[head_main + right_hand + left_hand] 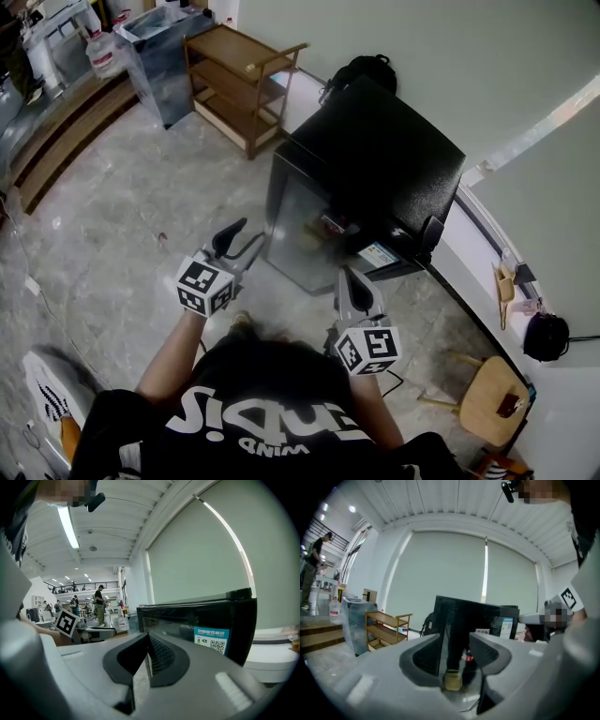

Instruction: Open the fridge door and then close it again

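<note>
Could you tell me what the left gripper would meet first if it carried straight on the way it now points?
Most likely the dark-framed glass door of the small black fridge, which fills the gap between the left gripper's open jaws. Nothing nearer shows, though depth is unclear.

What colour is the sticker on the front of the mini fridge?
Teal-blue, with a white QR code printed on it; the sticker shows best in the right gripper view.

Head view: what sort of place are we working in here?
Probably an open lab or workshop hall, not a home kitchen: a small black fridge on a bare stone floor, a wooden shelf rack nearby, people standing under a railed gallery.
</note>
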The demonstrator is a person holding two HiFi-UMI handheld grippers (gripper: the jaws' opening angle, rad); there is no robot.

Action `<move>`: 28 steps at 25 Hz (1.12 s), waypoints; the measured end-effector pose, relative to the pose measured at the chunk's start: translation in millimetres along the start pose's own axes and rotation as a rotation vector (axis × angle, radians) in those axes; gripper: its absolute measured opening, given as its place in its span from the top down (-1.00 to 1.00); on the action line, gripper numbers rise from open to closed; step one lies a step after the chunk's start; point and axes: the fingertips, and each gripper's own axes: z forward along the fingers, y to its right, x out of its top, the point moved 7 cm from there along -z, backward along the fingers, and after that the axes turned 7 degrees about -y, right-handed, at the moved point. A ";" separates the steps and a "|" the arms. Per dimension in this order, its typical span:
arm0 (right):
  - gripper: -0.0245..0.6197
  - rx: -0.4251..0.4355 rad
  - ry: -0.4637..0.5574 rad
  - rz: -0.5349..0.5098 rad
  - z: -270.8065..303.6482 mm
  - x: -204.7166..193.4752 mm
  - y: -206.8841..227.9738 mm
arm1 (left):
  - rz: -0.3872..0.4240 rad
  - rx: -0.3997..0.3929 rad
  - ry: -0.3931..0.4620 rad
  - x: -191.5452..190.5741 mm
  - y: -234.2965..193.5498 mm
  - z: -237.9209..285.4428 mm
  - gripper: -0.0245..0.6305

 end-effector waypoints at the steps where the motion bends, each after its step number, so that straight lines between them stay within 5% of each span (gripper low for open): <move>1: 0.93 -0.007 0.002 0.003 1.8 0.9 0.9 | -0.004 -0.003 -0.013 -2.6 -5.2 6.0 0.33; 28: 0.93 -0.159 -0.036 0.073 21.5 -10.1 31.0 | 0.004 -0.124 -0.147 -38.5 -82.6 150.2 0.29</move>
